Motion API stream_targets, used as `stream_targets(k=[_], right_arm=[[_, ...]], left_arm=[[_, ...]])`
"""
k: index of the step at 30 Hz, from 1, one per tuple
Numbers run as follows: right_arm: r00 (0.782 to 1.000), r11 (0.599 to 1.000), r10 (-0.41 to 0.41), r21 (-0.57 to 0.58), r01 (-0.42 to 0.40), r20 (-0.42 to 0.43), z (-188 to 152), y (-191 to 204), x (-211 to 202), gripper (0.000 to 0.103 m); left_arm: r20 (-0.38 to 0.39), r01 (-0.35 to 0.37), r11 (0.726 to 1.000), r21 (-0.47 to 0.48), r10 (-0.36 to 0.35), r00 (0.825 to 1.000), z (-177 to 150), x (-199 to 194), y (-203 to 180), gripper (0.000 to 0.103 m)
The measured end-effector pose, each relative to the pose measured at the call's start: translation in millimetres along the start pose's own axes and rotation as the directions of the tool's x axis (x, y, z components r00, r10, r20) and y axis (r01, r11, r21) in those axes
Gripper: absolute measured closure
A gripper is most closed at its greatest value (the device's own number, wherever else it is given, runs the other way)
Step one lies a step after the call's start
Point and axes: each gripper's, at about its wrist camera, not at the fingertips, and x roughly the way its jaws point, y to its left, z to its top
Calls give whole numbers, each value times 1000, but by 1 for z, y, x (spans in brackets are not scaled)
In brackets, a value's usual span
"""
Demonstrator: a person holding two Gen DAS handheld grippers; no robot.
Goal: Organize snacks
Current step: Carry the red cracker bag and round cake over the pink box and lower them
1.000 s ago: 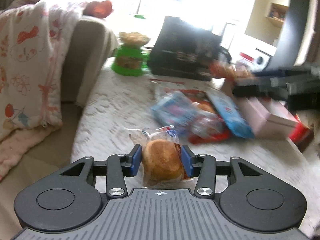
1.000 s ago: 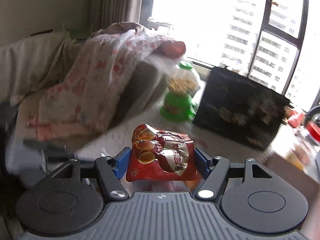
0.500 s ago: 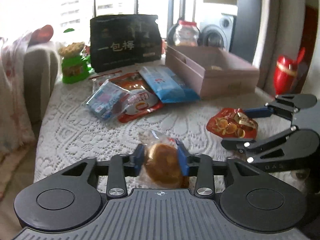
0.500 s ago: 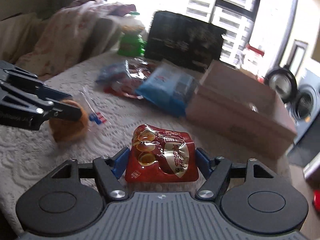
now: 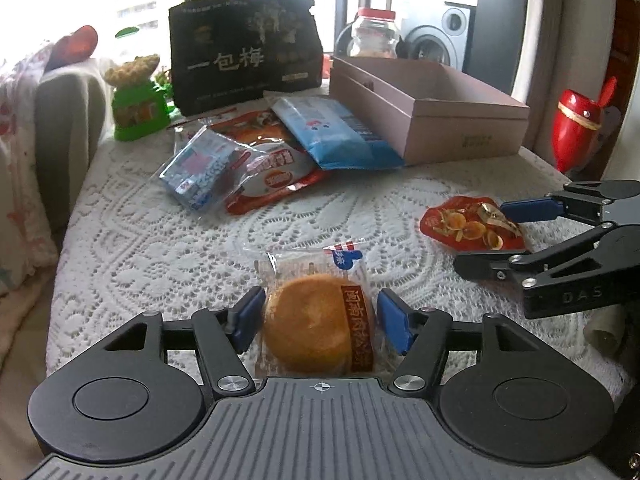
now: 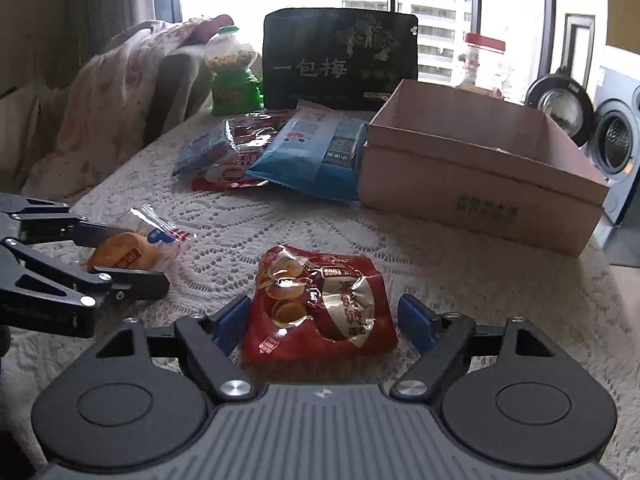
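Observation:
A round golden cake in a clear wrapper lies on the lace tablecloth between the blue pads of my left gripper. Its jaws are opening and both pads stand clear of the wrapper. A red packet of quail eggs lies flat between the pads of my right gripper, whose jaws are also opening, with gaps on both sides. From the left wrist view the red packet sits at the right with the right gripper around it. The wrapped cake shows at the left of the right wrist view.
An open pink cardboard box stands at the back right. A pile of snack packets lies beside it, with a blue packet on top. Behind stand a large black bag, a green candy dispenser and a red-lidded jar.
Both grippers swung round to face the table and came down onto it. The cake and the red packet, gripped before, now lie on the cloth with the pads drawn apart from them.

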Motion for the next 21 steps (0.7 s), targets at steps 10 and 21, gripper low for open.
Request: stream_targets(k=[10, 21], right_arm=[[1000, 1000, -5, -30, 5, -2, 2, 2, -1, 31], [998, 999, -4, -35, 6, 68, -1, -14, -50, 33]], left_arm=[[2, -43, 998, -39, 43, 999, -1, -4, -3, 42], [58, 65, 998, 5, -65, 996, 7, -29, -39, 43]])
